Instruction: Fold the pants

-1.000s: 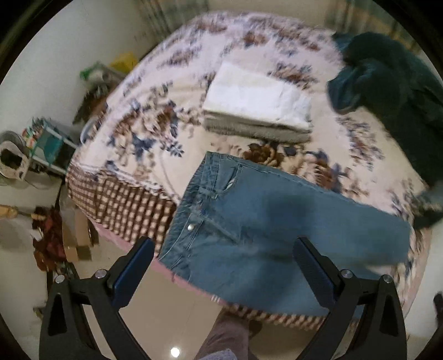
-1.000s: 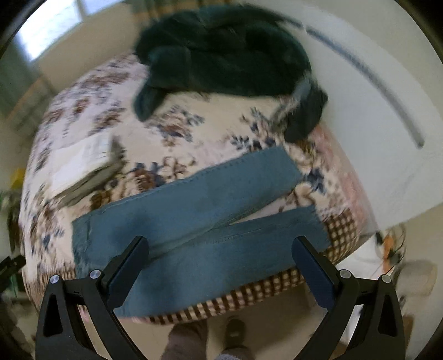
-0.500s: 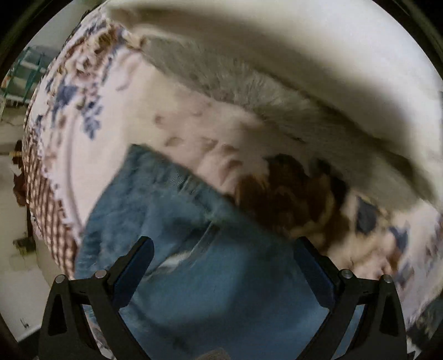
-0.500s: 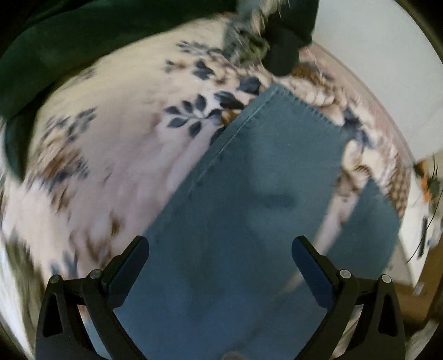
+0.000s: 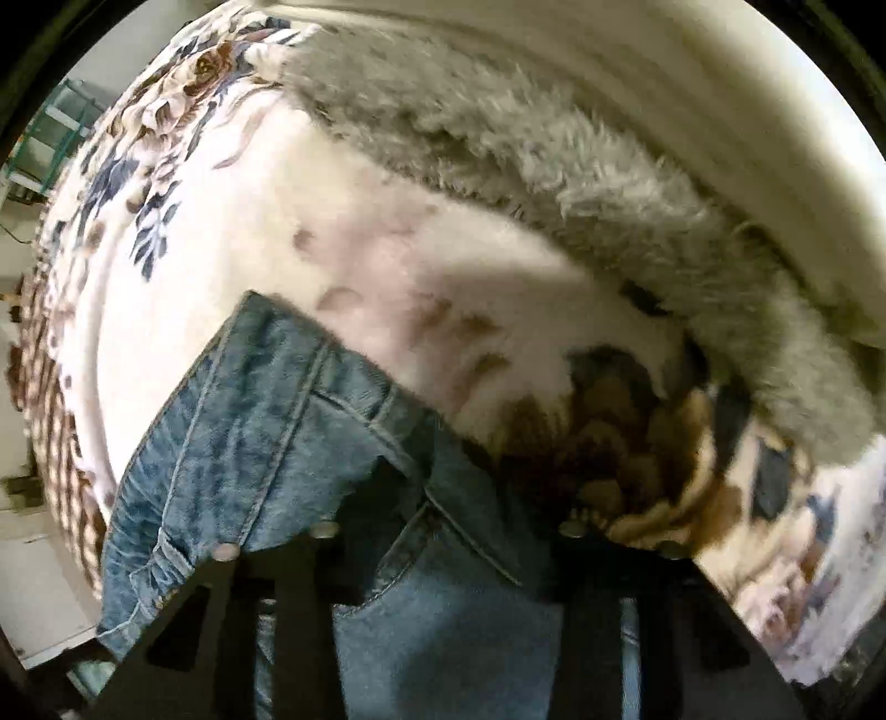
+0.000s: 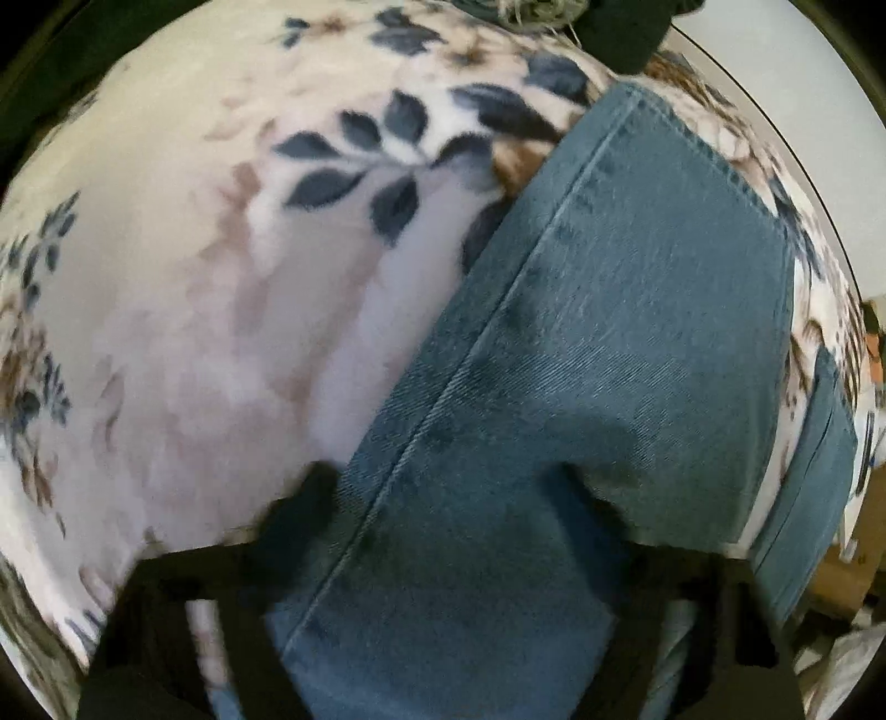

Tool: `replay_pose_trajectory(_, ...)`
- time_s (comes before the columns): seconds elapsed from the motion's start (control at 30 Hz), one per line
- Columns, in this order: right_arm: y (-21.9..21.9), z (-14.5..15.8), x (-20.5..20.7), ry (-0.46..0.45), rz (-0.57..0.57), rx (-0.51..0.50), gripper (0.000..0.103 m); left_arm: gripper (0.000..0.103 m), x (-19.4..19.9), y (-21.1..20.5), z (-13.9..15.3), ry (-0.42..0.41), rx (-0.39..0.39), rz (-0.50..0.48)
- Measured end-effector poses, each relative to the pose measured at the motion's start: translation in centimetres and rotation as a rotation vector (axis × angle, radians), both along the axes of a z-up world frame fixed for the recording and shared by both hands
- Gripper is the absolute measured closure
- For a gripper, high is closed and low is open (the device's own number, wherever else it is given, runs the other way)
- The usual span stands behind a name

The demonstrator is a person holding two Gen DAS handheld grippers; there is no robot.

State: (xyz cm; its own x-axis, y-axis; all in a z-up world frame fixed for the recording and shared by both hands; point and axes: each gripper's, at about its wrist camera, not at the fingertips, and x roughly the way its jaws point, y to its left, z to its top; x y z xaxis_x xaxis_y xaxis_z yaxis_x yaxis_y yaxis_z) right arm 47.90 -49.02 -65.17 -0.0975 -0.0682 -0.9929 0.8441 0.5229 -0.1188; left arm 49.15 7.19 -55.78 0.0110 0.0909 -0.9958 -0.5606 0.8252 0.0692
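Two grippers are down at a pair of jeans lying flat on a bed, and no fold is visible yet. Largest item: the bed's floral blanket [image 5: 221, 232], which carries everything. On it, beyond the waist end of the jeans, lies a folded grey fleecy blanket [image 5: 554, 166] under a pale layer. A dark green garment [image 6: 626, 27] sits at the far edge near the leg ends.

The jeans [image 5: 266, 443] lie spread out, waistband toward the left gripper, both legs toward the right; the hem of the farther leg [image 6: 664, 266] and a strip of the nearer leg [image 6: 814, 459] show apart, not stacked.

Left gripper [image 5: 448, 531]: fingers spread, straddling the far waistband corner, pressed to the cloth, not clamped. Right gripper [image 6: 443, 498]: fingers spread over the farther leg's outer seam, likewise not clamped, though the view is blurred.

Assessment: task at its start. Grasping, the lengthwise fold of leg over leg, and the crosswise folds all remain.
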Motion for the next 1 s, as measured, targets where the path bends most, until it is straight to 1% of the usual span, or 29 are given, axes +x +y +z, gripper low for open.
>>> replay_pose_trajectory(0.03,0.1,0.2,-0.3,-0.014,0.006,0.006,0.08,0.08,-0.9,0.0,1.0,-0.033,-0.018,0.0)
replay_pose_trajectory(0.07,0.2,0.4,-0.5,-0.031,0.015,0.023,0.091,0.085,-1.9,0.1,2.0,-0.062,-0.039,0.001)
replay_pose_trajectory(0.1,0.4,0.8,-0.7,-0.043,0.028,0.025,0.096,0.087,-2.5,0.2,2.6,-0.079,-0.048,-0.002)
replay_pose_trajectory(0.13,0.6,1.5,-1.0,-0.068,0.049,0.016,0.096,0.09,-3.5,0.2,3.8,-0.106,-0.059,-0.007)
replay_pose_trajectory(0.2,0.8,3.2,-1.8,-0.115,0.085,0.001,0.096,0.091,-5.5,0.1,6.4,-0.158,-0.085,-0.023)
replay_pose_trajectory(0.23,0.9,4.1,-2.5,-0.137,0.102,0.002,0.096,0.092,-6.8,0.0,8.2,-0.191,-0.094,-0.034)
replay_pose_trajectory(0.33,0.8,7.3,-5.8,-0.217,0.12,0.021,0.097,0.092,-11.5,0.3,13.5,-0.271,-0.137,-0.035)
replay_pose_trajectory(0.37,1.4,9.1,-7.1,-0.242,0.125,0.031,0.097,0.093,-13.6,0.5,15.3,-0.295,-0.161,-0.025)
replay_pose_trajectory(0.4,1.2,10.4,-8.8,-0.267,0.126,0.043,0.097,0.093,-13.2,1.5,15.2,-0.306,-0.175,-0.02)
replay_pose_trajectory(0.47,-0.2,13.0,-12.4,-0.298,0.129,0.063,0.097,0.095,-17.0,2.5,16.9,-0.331,-0.211,0.0)
replay_pose_trajectory(0.5,-0.1,14.1,-14.8,-0.314,0.126,0.074,0.097,0.095,-15.9,2.8,16.0,-0.333,-0.219,0.006)
replay_pose_trajectory(0.53,0.2,15.0,-17.4,-0.319,0.132,0.076,0.097,0.097,-17.9,3.1,16.3,-0.332,-0.22,0.011)
replay_pose_trajectory(0.57,0.1,15.8,-19.4,-0.317,0.132,0.08,0.097,0.099,-19.0,3.3,15.5,-0.324,-0.222,0.017)
replay_pose_trajectory(0.6,0.5,15.9,-22.2,-0.309,0.138,0.085,0.097,0.099,-20.9,3.3,15.5,-0.311,-0.224,0.023)
replay_pose_trajectory(0.63,0.7,16.1,-24.2,-0.298,0.147,0.083,0.097,0.099,-22.9,3.6,14.9,-0.289,-0.216,0.021)
replay_pose_trajectory(0.67,0.9,15.9,-26.4,-0.288,0.153,0.082,0.097,0.099,-24.1,3.9,13.5,-0.269,-0.209,0.026)
replay_pose_trajectory(0.7,1.2,15.5,-28.1,-0.275,0.165,0.084,0.097,0.099,-26.4,4.3,12.0,-0.231,-0.204,0.043)
replay_pose_trajectory(0.73,1.3,14.9,-29.8,-0.251,0.187,0.085,0.097,0.099,-27.5,4.6,10.8,-0.202,-0.2,0.057)
replay_pose_trajectory(0.77,1.2,14.0,-31.4,-0.225,0.187,0.087,0.097,0.099,-29.3,5.1,8.9,-0.158,-0.194,0.074)
replay_pose_trajectory(0.8,1.1,12.7,-33.1,-0.199,0.174,0.107,0.097,0.099,-30.2,5.1,7.9,-0.137,-0.195,0.088)
replay_pose_trajectory(0.83,1.1,11.5,-34.0,-0.167,0.182,0.123,0.097,0.099,-31.6,5.4,5.9,-0.102,-0.212,0.106)
replay_pose_trajectory(0.87,0.9,9.7,-35.0,-0.127,0.186,0.149,0.097,0.098,-32.3,5.5,4.6,-0.082,-0.217,0.118)
replay_pose_trajectory(0.9,0.6,8.4,-35.8,-0.117,0.161,0.193,0.097,0.098,-32.9,5.7,4.0,-0.078,-0.219,0.134)
replay_pose_trajectory(0.93,0.2,7.2,-36.6,-0.102,0.145,0.238,0.096,0.098,-33.5,5.8,3.3,-0.084,-0.237,0.159)
replay_pose_trajectory(0.97,-0.1,6.6,-36.9,-0.094,0.138,0.263,0.092,0.098,-33.8,5.8,3.0,-0.086,-0.254,0.169)
replay_pose_trajectory(1.0,-0.6,6.1,-37.6,-0.091,0.123,0.289,0.082,0.098,-33.9,5.9,3.0,-0.094,-0.271,0.181)
